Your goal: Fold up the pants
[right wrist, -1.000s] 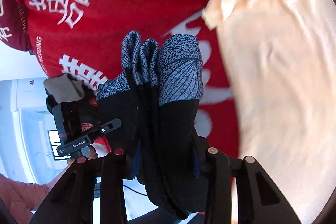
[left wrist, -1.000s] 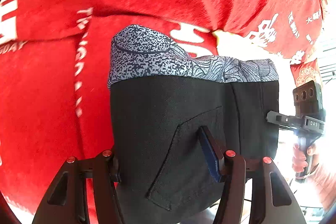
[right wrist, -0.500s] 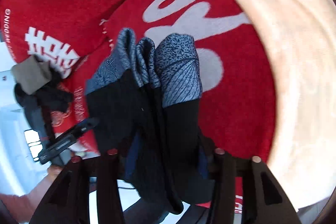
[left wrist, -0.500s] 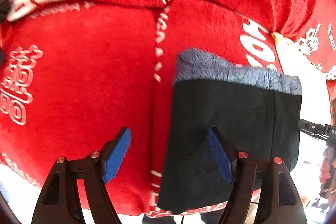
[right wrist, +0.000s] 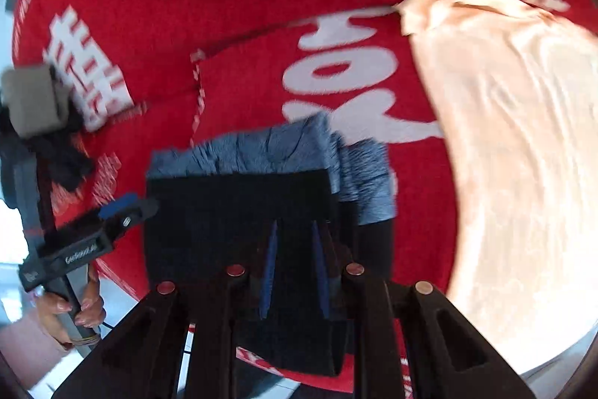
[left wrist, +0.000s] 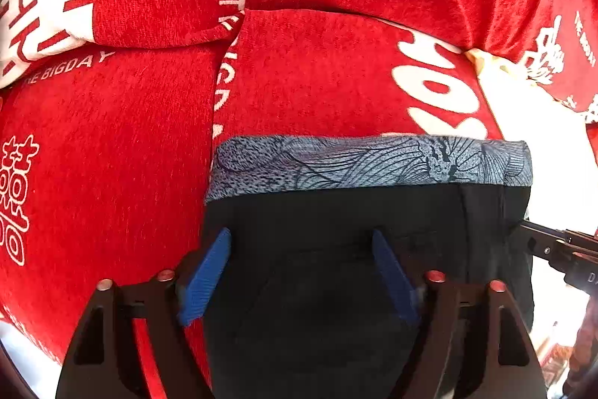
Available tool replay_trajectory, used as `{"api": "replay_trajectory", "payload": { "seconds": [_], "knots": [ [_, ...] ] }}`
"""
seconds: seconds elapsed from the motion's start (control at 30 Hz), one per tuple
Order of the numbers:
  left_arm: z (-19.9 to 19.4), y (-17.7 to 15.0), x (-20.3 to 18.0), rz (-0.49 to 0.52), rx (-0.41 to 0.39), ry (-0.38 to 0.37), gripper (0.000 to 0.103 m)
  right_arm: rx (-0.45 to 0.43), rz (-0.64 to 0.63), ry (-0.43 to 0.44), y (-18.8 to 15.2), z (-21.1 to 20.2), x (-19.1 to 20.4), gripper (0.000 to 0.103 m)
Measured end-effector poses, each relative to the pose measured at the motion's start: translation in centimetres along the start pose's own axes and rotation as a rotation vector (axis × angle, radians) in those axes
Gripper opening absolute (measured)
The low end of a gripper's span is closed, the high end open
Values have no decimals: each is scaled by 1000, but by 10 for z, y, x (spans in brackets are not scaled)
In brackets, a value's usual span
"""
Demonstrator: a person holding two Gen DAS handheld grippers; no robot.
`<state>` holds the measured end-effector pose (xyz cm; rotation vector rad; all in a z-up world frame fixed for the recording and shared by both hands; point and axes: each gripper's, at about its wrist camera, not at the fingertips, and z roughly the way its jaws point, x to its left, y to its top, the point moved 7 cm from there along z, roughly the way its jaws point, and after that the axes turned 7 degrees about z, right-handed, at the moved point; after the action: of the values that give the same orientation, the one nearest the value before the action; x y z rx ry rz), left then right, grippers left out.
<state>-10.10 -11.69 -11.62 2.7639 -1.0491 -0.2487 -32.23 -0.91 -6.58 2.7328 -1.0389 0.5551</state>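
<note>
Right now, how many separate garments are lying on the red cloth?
2. The folded black pants lie in front of both grippers; a peach garment lies on the cloth to their right. More could be hidden outside both views.

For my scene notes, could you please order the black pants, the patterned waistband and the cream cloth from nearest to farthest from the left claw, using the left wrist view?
1. black pants: under the left claw.
2. patterned waistband: just ahead.
3. cream cloth: far right.

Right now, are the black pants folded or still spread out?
Folded: the pants form a compact black rectangle on the red blanket, with their grey patterned band stacked in layers.
</note>
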Motion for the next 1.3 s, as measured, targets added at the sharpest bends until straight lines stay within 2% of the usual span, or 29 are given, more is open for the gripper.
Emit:
{"api": "replay_trajectory", "payload": {
  "seconds": [0.1,0.33,0.37,0.73,0.87,1.2,1.3],
  "knots": [
    [1,3,3,-4,15,0,88,10,11,-31,3,26,-4,18],
    [-9,-3,2,17,56,55,88,-2,37,-6,9,21,-5,18],
    [-10,-5,1,20,65,61,88,1,41,-10,8,18,-6,21],
    [-44,-32,-8,59,104,60,88,19,169,-37,-40,-17,-35,22],
    [-56,-45,-14,72,133,43,88,23,190,-54,-60,-25,-37,32],
    [-87,-75,-23,134,153,30,88,27,188,-90,-94,-44,-17,40],
    [-104,-80,-26,150,148,18,88,22,193,-88,-101,-55,-7,54]
  ]
}}
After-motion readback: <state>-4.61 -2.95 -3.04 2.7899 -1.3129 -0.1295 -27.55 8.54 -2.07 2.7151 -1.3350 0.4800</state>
